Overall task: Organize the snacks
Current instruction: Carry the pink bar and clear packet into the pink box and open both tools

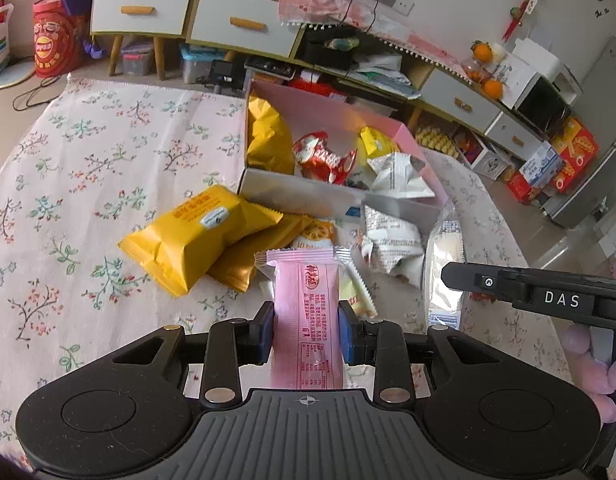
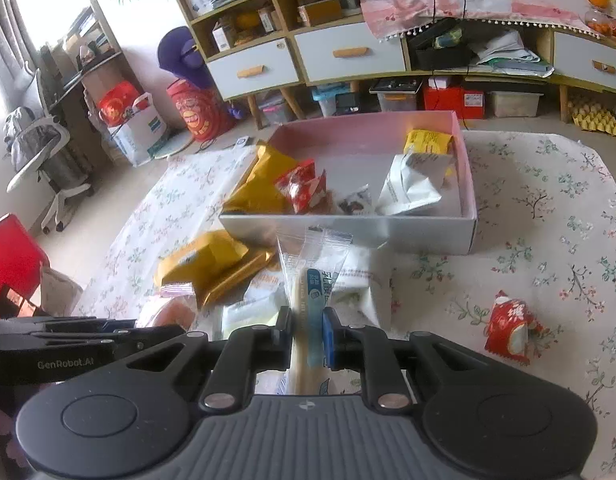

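Note:
My left gripper (image 1: 306, 332) is shut on a pink snack bar (image 1: 308, 312), held above the floral cloth in front of the pink-lined box (image 1: 407, 132). My right gripper (image 2: 308, 334) is shut on a clear snack packet with a blue label (image 2: 313, 276), just before the box's (image 2: 469, 184) near wall. The box holds yellow bags (image 1: 268, 140), a red wrapper (image 1: 321, 158) and a white packet (image 1: 399, 176). Two yellow bags (image 1: 196, 236) and white packets (image 1: 391, 240) lie loose on the cloth. The right gripper's body (image 1: 547, 296) shows in the left wrist view.
A red wrapped snack (image 2: 511, 328) lies alone on the cloth at the right. Cabinets with drawers (image 2: 347, 52) stand behind the table, with boxes and bins on the floor beneath. A red bucket (image 1: 52, 36) stands at the far left.

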`<state>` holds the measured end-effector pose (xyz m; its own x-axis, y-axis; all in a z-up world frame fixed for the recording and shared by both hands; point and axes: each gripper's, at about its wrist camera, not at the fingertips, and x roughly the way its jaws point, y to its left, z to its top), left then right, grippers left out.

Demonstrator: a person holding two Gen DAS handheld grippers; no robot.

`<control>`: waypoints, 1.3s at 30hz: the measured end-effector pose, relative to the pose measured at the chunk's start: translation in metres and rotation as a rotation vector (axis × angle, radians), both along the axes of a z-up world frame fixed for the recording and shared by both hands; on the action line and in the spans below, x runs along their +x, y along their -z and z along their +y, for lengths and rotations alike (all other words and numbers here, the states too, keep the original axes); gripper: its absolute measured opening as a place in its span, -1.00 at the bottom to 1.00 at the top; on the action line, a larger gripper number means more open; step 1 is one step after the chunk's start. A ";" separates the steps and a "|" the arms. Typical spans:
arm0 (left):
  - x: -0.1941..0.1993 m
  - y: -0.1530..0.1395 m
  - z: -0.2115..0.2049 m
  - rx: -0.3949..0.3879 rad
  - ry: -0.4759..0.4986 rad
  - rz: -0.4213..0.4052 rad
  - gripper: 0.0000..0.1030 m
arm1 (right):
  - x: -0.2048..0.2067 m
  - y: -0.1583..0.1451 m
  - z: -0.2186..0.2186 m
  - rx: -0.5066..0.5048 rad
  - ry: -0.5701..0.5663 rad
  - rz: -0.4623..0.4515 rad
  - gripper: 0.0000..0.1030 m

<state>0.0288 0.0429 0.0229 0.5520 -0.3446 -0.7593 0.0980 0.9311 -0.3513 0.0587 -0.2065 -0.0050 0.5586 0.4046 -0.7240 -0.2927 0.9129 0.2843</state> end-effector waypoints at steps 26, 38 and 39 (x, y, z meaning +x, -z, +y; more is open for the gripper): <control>0.114 -0.023 -0.043 0.087 -0.092 -0.111 -0.43 | 0.100 -0.003 -0.037 0.295 0.223 0.002 -1.00; 0.179 -0.004 -0.070 0.089 -0.144 -0.122 -0.43 | 0.122 0.023 -0.072 0.485 0.295 -0.008 -1.00; 0.183 -0.002 -0.073 0.097 -0.142 -0.123 -0.43 | 0.123 0.024 -0.073 0.480 0.296 -0.006 -1.00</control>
<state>0.2115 -0.0305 0.0248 0.6802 -0.1851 -0.7093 -0.0004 0.9675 -0.2529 0.1816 -0.2796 -0.0287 0.7018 0.5132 -0.4941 -0.0469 0.7254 0.6868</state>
